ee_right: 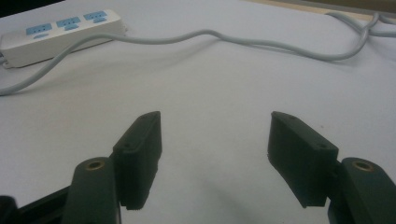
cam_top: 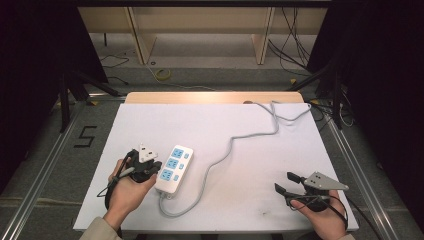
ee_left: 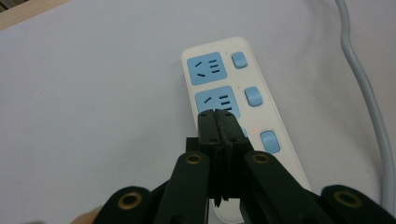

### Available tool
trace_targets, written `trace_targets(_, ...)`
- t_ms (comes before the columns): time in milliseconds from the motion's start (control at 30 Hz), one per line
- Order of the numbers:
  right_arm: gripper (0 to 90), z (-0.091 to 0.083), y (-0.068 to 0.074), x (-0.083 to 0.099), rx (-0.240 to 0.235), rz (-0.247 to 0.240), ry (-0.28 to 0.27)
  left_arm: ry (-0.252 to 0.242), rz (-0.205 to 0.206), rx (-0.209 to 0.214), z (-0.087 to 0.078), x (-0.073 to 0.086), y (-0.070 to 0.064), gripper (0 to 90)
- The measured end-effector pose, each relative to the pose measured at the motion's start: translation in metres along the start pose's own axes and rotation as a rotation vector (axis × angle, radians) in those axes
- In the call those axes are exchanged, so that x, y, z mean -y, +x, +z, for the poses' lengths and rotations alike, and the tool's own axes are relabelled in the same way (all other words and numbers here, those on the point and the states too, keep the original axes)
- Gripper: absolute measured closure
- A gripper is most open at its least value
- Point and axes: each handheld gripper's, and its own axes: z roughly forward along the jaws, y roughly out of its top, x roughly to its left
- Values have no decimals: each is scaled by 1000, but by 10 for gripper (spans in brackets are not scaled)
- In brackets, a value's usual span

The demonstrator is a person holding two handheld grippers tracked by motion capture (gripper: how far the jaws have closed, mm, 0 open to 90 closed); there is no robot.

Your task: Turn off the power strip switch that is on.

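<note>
power strip [cam_top: 173, 169]: a white one with three blue sockets and three blue switches, laid on the white table [cam_top: 240, 150] toward the near-left part, pretty much right beside the left hand.
long axis: it's run from near to far with a slight lean to the right in the high view; the grey cable [cam_top: 220, 157] is let out of the near end, looped round and carried off to the far right corner.
left gripper [ee_left: 218, 122]: jaws are pressed together with no gap, nothing is seen held between them. The tips are parked over the strip, roughly at the edge of the middle socket [ee_left: 217, 100], just short of the nearest switch [ee_left: 270, 141]. Whether the plastic is actually being touched can't be told from here.
direction from the left jaws: the strip is stretched straight ahead and under them, and the row of switches is set off to the right of the tips in the left gripper view.
right gripper [cam_top: 289, 182]: jaws are held wide apart, empty, kept low over bare table at the near right.
direction from the right jaws: the strip is seen well apart, far off to the upper left in the right gripper view.
nearer hand: the left, easily. Any poke at a switch is probably best left to it, with a small nudge sideways toward the switch row.
</note>
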Motion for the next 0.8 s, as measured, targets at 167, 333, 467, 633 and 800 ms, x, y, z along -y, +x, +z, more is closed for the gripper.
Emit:
trace_targets(167, 361, 0, 0, 0, -2, -3, 3, 5, 5, 3, 1, -3, -3, 894)
trace_targets(333, 360, 0, 0, 0, 1, -5, 5, 21, 14, 13, 2, -5, -6, 894)
trace_targets(467, 359, 0, 0, 0, 3, -7, 5, 33, 20, 21, 4, -7, -7, 894)
trace_targets(633, 359, 0, 0, 0, 4, -6, 6, 46, 26, 27, 6, -10, -9, 894)
trace_targets(800, 360, 0, 0, 0, 5, -7, 5, 56, 40, 32, 6, -14, -12, 894)
